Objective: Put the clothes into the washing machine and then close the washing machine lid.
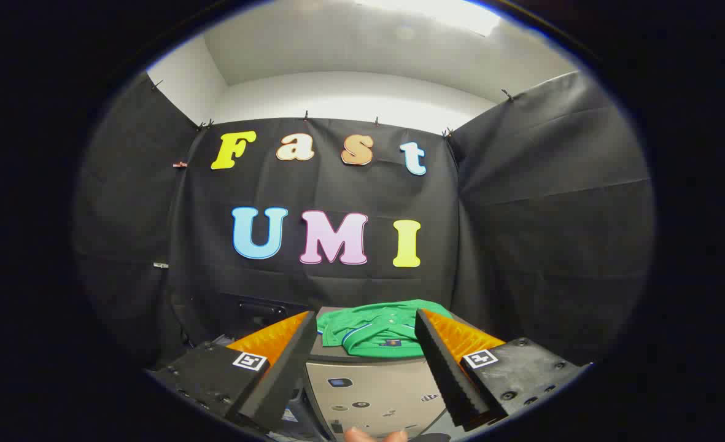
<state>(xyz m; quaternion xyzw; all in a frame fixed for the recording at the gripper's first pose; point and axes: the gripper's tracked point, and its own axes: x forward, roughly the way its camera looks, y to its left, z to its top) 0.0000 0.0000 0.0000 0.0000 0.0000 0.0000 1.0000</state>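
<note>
Black and orange fingers (276, 356) stick out nearest to us, and they belong to the gripper (365, 319). Its jaws stand wide apart and hold nothing. Each finger has a small black-and-white square tag on it. A bit of a person's hand (374, 435) peeks up right in front of the washing machine (374, 393), low down between the fingers. The washing machine is a pale grey box with small round marks and a little dark window on its front. It stands just ahead of the fingers, in the gap between them. On top of the washing machine lies the green shirt (374, 328), folded in a loose heap, with a thin blue and white stripe and a small dark patch. The shirt is not inside the machine. It touches neither finger. Behind the washing machine, to its left, sits a dark case (258, 310) with a handle. Farther back hangs the black cloth wall (552, 215), and a white wall (350, 95) rises above that.
</note>
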